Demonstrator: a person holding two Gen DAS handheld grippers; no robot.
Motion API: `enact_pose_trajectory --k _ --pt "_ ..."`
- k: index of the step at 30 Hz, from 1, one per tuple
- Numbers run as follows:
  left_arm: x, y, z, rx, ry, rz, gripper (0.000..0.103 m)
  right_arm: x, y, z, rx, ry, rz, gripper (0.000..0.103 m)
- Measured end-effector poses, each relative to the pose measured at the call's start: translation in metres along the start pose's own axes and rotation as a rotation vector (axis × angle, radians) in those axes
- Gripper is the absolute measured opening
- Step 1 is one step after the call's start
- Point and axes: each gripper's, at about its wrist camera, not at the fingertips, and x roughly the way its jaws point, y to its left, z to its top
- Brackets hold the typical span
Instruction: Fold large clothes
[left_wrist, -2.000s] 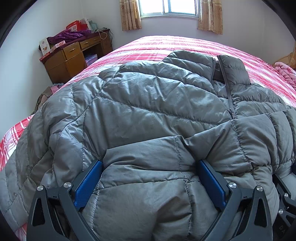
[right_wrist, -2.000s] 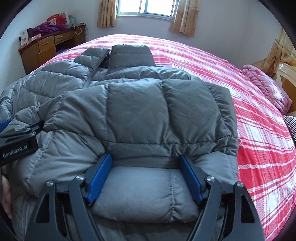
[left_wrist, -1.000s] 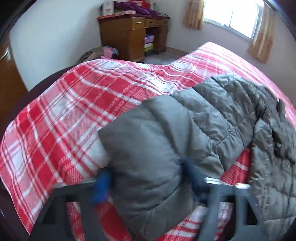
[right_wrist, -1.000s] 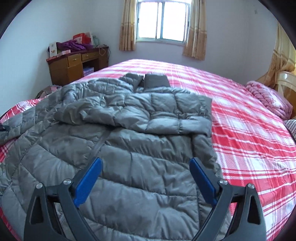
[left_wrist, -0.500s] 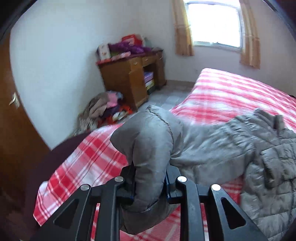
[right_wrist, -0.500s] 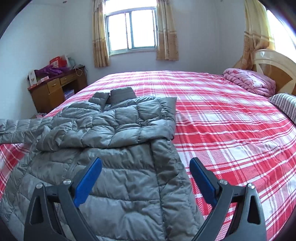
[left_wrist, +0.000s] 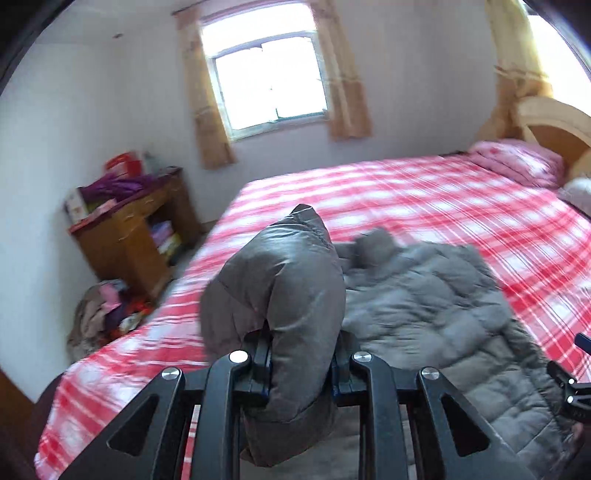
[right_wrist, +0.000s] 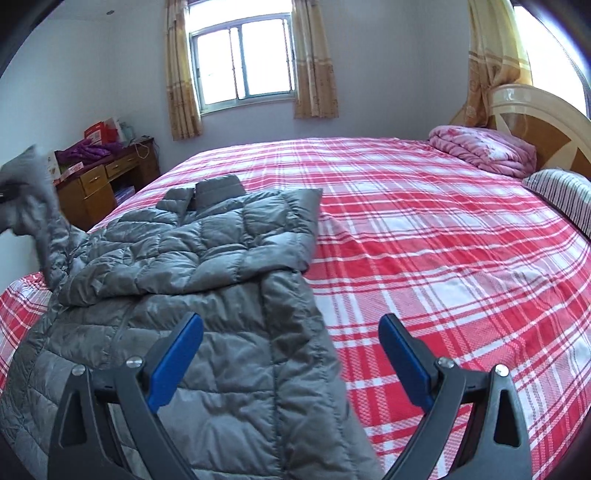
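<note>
Jaws of the left gripper (left_wrist: 300, 365) pinch the jacket's sleeve (left_wrist: 284, 295), lifted above the bed (right_wrist: 424, 240); the right gripper (right_wrist: 291, 354) hangs spread and empty over the jacket (right_wrist: 192, 266); the slippery padding could slide free mid-fold, dropping the sleeve crooked.

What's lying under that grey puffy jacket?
The grey jacket lies on a red plaid bedspread, which shows all around it. Whatever sits directly beneath the jacket is covered. One sleeve is lifted, clamped in the left gripper.
</note>
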Motion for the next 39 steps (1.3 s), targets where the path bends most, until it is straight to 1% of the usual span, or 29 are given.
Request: enact_pose_trajectory --k 2,3,4,5,6,7,8,9,11,12,14,16,17,18,19,21,22,23,26,28,29,30,31,33,36,39 --pt "0.009 -0.027 -0.005 0.019 0.007 -0.016 0.030 0.000 -0.005 -0.002 0.003 0.006 -0.002 0.098" --pt "0.012 -0.044 -0.006 0.041 0.017 -0.012 0.044 0.001 -0.008 -0.003 0.001 0.012 -0.007 0.098" --pt "0.013 -0.054 -0.008 0.055 0.018 -0.010 0.061 0.002 -0.011 -0.004 0.000 0.019 -0.009 0.098" --pt "0.011 -0.061 -0.010 0.062 0.007 -0.012 0.069 0.003 -0.013 -0.004 0.001 0.026 -0.009 0.098" --pt "0.005 -0.062 -0.012 0.060 -0.021 -0.012 0.082 0.004 -0.016 -0.004 0.004 0.035 -0.011 0.098" --pt "-0.001 -0.061 -0.013 0.056 -0.055 -0.006 0.087 0.005 -0.019 -0.004 0.008 0.043 -0.012 0.098" --pt "-0.006 -0.056 -0.014 0.051 -0.081 0.000 0.089 0.005 -0.021 -0.004 0.010 0.047 -0.014 0.098" --pt "-0.010 -0.047 -0.013 0.038 -0.096 0.009 0.094 0.005 -0.023 -0.003 0.011 0.049 -0.016 0.098" --pt "-0.008 -0.020 -0.015 -0.018 -0.094 0.030 0.095 0.006 -0.023 -0.001 0.012 0.049 -0.017 0.098" --pt "-0.005 -0.012 -0.017 -0.034 -0.088 0.042 0.095 0.006 -0.021 0.002 0.014 0.049 -0.011 0.098" --pt "0.008 0.010 -0.026 -0.056 -0.054 0.093 0.095 0.009 -0.014 0.007 0.014 0.054 0.013 0.098" --pt "0.029 0.033 -0.043 -0.062 0.015 0.191 0.095 0.012 0.000 0.014 -0.002 0.061 0.054 0.099" --pt "0.037 0.041 -0.052 -0.067 0.037 0.224 0.095 0.015 0.007 0.016 -0.008 0.068 0.075 0.099" --pt "0.049 0.053 -0.064 -0.075 0.078 0.268 0.095 0.019 0.016 0.020 -0.014 0.082 0.104 0.099" --pt "0.059 0.062 -0.073 -0.089 0.116 0.293 0.095 0.022 0.026 0.024 -0.023 0.089 0.127 0.099" --pt "0.076 0.078 -0.092 -0.144 0.179 0.310 0.095 0.030 0.043 0.030 -0.044 0.097 0.172 0.099" --pt "0.081 0.084 -0.098 -0.163 0.197 0.320 0.095 0.037 0.054 0.034 -0.052 0.112 0.204 0.099" --pt "0.088 0.090 -0.106 -0.180 0.222 0.338 0.095 0.044 0.060 0.037 -0.052 0.127 0.215 0.099" --pt "0.102 0.099 -0.121 -0.217 0.266 0.341 0.095 0.067 0.076 0.038 -0.028 0.183 0.244 0.098" --pt "0.108 0.102 -0.131 -0.234 0.286 0.335 0.095 0.082 0.084 0.035 -0.018 0.222 0.259 0.085" --pt "0.110 0.104 -0.135 -0.243 0.294 0.330 0.095 0.090 0.087 0.032 -0.015 0.253 0.272 0.064" --pt "0.113 0.104 -0.136 -0.248 0.299 0.330 0.095 0.099 0.090 0.028 -0.016 0.296 0.292 0.037" --pt "0.114 0.105 -0.138 -0.256 0.299 0.328 0.095 0.102 0.091 0.025 -0.018 0.320 0.304 0.033" --pt "0.116 0.106 -0.141 -0.268 0.297 0.320 0.095 0.096 0.090 0.019 -0.046 0.301 0.280 0.027" --pt "0.117 0.108 -0.145 -0.271 0.304 0.320 0.095 0.083 0.084 0.014 -0.073 0.270 0.244 0.023" --pt "0.118 0.108 -0.145 -0.265 0.305 0.320 0.095 0.074 0.075 0.010 -0.081 0.251 0.209 0.023"
